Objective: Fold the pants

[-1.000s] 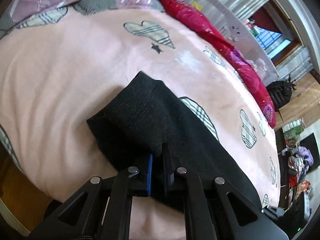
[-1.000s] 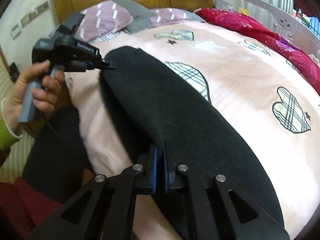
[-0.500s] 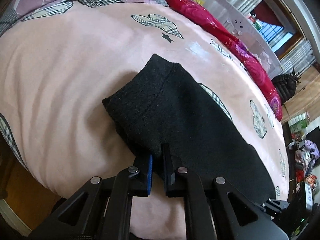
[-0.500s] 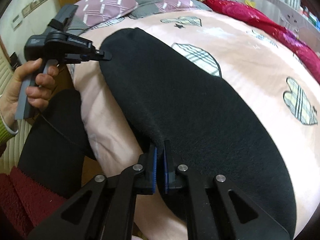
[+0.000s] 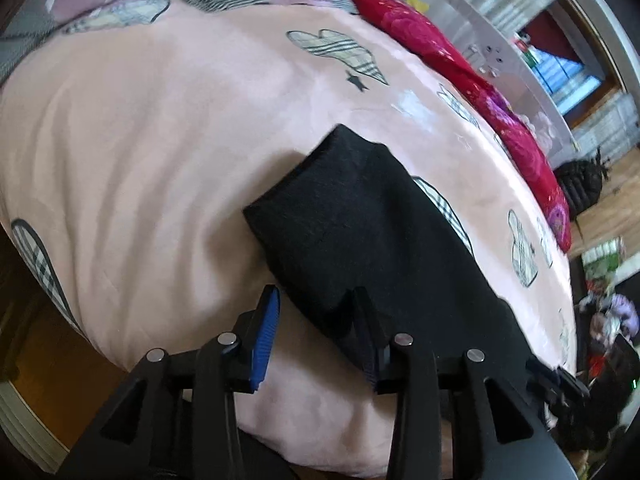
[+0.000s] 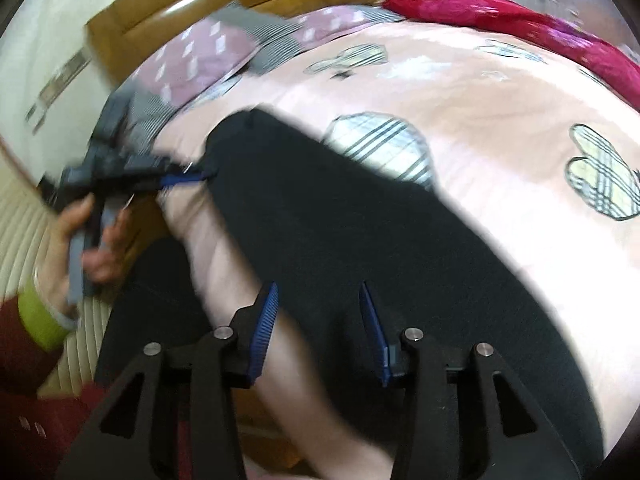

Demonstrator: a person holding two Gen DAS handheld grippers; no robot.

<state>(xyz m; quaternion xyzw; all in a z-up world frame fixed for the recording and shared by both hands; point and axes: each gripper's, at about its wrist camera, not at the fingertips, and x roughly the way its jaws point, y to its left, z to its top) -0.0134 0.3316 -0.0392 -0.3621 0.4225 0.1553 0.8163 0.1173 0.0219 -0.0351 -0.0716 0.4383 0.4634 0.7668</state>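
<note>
Both grippers, left gripper [image 5: 316, 312] and right gripper [image 6: 318, 312], had just opened, releasing black pants [image 5: 360, 232] on pink bedspread [image 5: 140, 140]; fold laid.

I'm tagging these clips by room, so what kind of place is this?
Most likely a bedroom: a bed with a pink heart-print plush blanket, a wooden headboard and purple patterned pillows. The black knit pants lie on the blanket.

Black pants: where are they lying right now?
The black pants lie folded on the pink bedspread near the bed's near edge, in front of both open grippers; in the right wrist view they stretch leftward toward the left gripper.
</note>
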